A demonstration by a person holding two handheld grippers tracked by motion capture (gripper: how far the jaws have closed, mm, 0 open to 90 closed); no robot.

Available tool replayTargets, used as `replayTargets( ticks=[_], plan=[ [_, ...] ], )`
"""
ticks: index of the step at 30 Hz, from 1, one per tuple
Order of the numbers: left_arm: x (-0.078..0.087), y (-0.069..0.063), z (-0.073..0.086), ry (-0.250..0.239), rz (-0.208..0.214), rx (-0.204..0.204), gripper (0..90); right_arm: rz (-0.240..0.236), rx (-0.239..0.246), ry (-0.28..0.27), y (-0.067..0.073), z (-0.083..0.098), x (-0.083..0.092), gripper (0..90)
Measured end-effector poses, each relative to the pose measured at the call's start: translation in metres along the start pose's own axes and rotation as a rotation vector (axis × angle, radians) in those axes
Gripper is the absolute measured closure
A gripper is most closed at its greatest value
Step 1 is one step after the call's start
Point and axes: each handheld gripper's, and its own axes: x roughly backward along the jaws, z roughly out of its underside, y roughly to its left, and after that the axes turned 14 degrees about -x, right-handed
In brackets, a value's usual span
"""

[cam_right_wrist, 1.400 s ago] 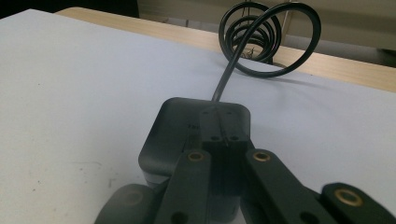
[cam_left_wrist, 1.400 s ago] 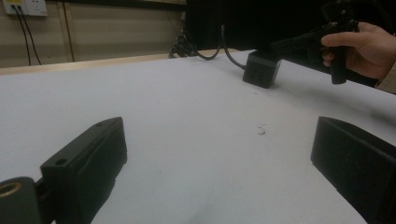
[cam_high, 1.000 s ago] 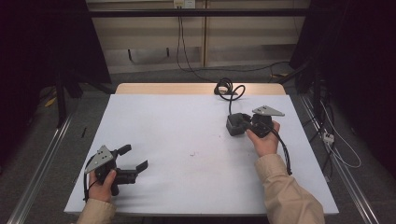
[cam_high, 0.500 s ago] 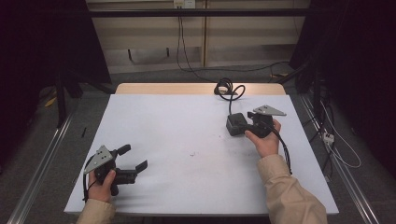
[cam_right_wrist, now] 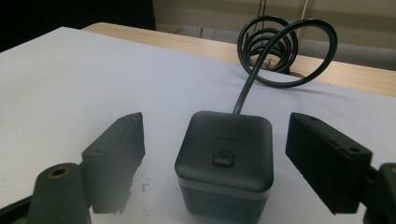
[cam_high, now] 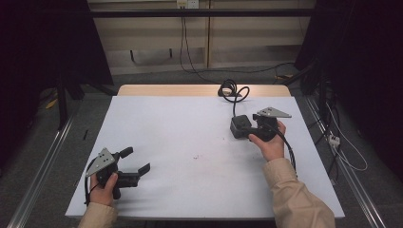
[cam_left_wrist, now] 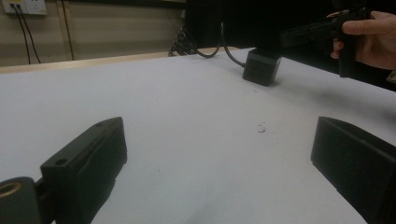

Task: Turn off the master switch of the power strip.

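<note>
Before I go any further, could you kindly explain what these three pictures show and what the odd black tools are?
A person sits at a white table and holds a hand-operated gripper in each hand; there is no robot arm. The high view looks down from above: the left gripper rests near the front left corner, the right gripper farther back on the right. The other two pictures come from small cameras riding on each gripper, looking along its two black jaws. On the table stands a black cube-shaped box with a button on top and a black cable coiling off behind it. The right gripper's jaws have just been opening and now stand on either side of the box without touching it. The left gripper's jaws are open over bare table.
</note>
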Motion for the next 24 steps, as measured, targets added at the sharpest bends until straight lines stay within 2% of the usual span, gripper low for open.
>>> replayTargets(
  ticks=[6,13,15,17,24],
  plan=[
    [0.001,0.000,0.000,-0.002,-0.007,0.002,3.5,-0.014,0.014,0.018,0.003,0.000,0.003,16.9],
    [0.001,0.000,0.001,0.000,-0.007,0.003,3.5,-0.055,0.027,0.041,0.008,0.002,0.010,13.7],
    [0.002,0.000,0.001,0.000,-0.007,0.003,3.4,-0.069,0.025,0.058,0.008,0.004,0.012,12.3],
    [0.002,0.000,0.001,0.000,-0.008,0.003,3.4,-0.075,0.043,0.078,0.009,0.005,0.014,11.3],
    [0.001,0.000,0.001,0.000,-0.007,0.002,3.4,-0.105,0.038,0.091,0.010,0.009,0.023,11.0]
  ],
)
